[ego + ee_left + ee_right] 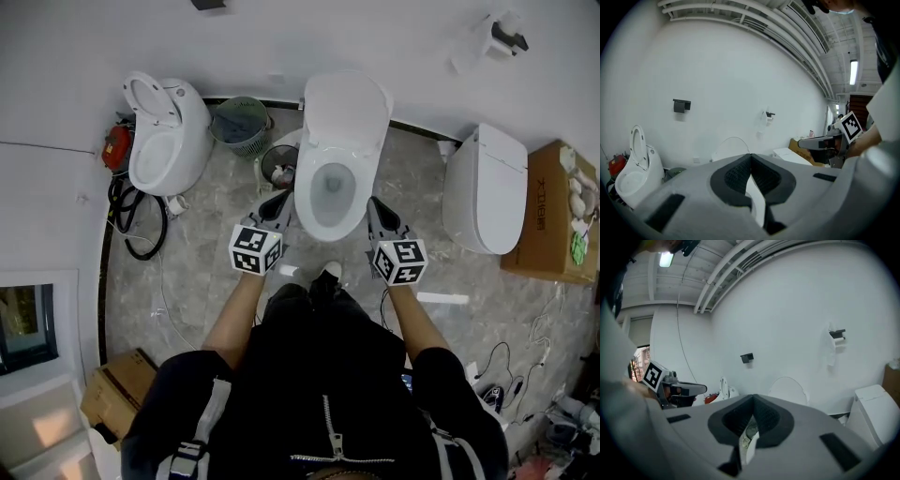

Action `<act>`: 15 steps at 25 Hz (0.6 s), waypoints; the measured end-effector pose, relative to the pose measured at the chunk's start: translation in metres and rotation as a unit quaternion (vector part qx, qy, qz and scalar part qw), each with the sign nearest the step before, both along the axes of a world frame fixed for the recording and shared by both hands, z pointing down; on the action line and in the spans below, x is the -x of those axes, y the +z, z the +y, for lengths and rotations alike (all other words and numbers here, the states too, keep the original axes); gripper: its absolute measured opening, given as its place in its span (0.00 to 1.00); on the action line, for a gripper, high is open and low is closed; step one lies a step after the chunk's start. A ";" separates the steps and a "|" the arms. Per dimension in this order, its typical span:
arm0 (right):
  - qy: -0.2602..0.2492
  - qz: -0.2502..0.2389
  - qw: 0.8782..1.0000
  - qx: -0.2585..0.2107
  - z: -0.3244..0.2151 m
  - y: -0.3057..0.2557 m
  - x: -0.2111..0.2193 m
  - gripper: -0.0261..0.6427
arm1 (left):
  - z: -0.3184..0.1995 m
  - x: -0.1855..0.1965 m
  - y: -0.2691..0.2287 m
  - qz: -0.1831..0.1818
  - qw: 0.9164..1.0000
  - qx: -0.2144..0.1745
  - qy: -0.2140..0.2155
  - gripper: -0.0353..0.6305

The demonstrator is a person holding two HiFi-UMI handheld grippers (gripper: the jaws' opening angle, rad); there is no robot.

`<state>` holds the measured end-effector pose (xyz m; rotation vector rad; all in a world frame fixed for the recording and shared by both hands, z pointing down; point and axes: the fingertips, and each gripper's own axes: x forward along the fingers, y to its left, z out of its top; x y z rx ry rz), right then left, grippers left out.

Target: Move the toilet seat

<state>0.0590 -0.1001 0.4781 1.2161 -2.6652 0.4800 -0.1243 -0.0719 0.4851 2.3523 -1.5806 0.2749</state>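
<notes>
A white toilet (309, 202) stands in the middle, against the wall. Its lid (345, 108) is raised and the bowl is open below it. Whether the seat ring is up with the lid or lies on the rim, I cannot tell. My left gripper (274, 208) hangs beside the bowl's left flank, shut and empty. At the bowl's right flank my right gripper (380, 216) is also shut with nothing in it. The left gripper view shows shut jaws (751, 158) pointing at the raised lid (731, 146). In the right gripper view the shut jaws (752, 400) point at the lid (788, 387).
A second toilet (167, 131) with its seat up stands at the left, and a closed one (487, 187) at the right beside a cardboard box (553, 211). A green basket (240, 122) and a bin (279, 165) sit left of the middle toilet. Black hose (141, 230) and cables lie on the floor.
</notes>
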 end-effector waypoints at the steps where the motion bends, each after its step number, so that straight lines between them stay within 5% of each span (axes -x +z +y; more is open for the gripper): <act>1: -0.003 0.001 1.000 -0.001 -0.007 -0.001 0.002 0.05 | -0.006 0.001 0.000 -0.001 1.000 0.002 0.000 0.06; 15: 0.000 0.010 0.999 0.037 -0.071 0.032 0.021 0.05 | -0.084 0.017 0.036 0.004 0.999 0.037 0.023 0.06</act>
